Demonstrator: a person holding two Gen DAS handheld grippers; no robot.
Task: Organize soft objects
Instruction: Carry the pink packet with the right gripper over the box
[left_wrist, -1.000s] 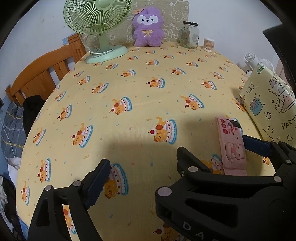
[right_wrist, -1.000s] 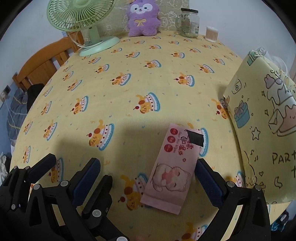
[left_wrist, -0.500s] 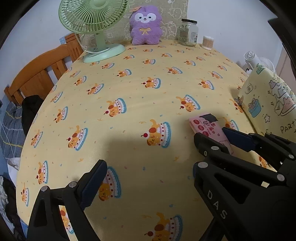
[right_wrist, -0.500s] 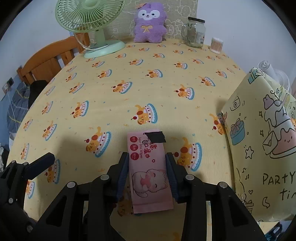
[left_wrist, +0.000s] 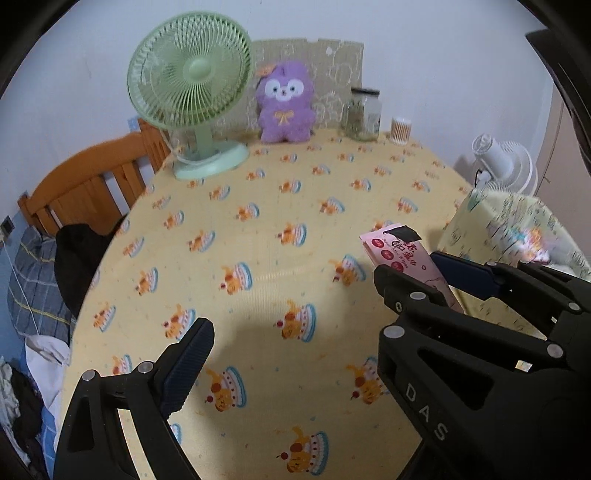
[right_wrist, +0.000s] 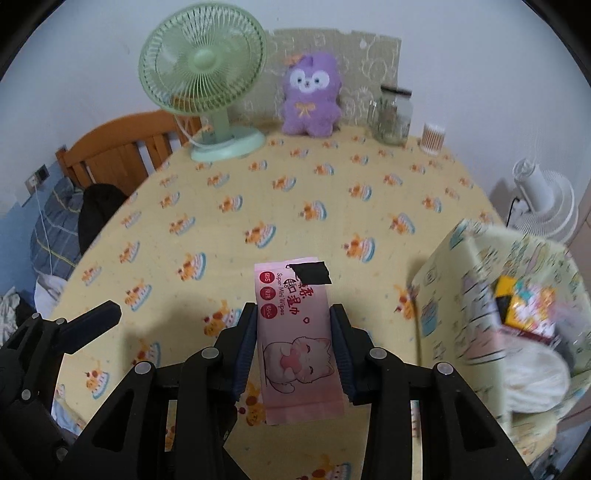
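Note:
My right gripper (right_wrist: 293, 339) is shut on a pink pack of wet wipes (right_wrist: 295, 332) and holds it lifted above the yellow tablecloth (right_wrist: 295, 206). The pack and the right gripper also show in the left wrist view (left_wrist: 402, 254), at the right. My left gripper (left_wrist: 288, 354) is open and empty above the table's near part; one of its fingers (right_wrist: 92, 321) shows at the left of the right wrist view. A yellow patterned storage box (right_wrist: 491, 317) stands at the right, open, with soft items inside. A purple plush toy (right_wrist: 310, 96) sits at the back.
A green desk fan (right_wrist: 203, 81) stands at the back left. A glass jar (right_wrist: 393, 114) and a cup of cotton swabs (right_wrist: 433, 137) stand at the back right. A wooden chair (left_wrist: 88, 188) is behind the table's left edge. A white fan (right_wrist: 543, 203) is beyond the right edge.
My right gripper closed on the pink wipes pack and lifted it off the tablecloth. Both grippers rose, and the box's open top came into view at the right.

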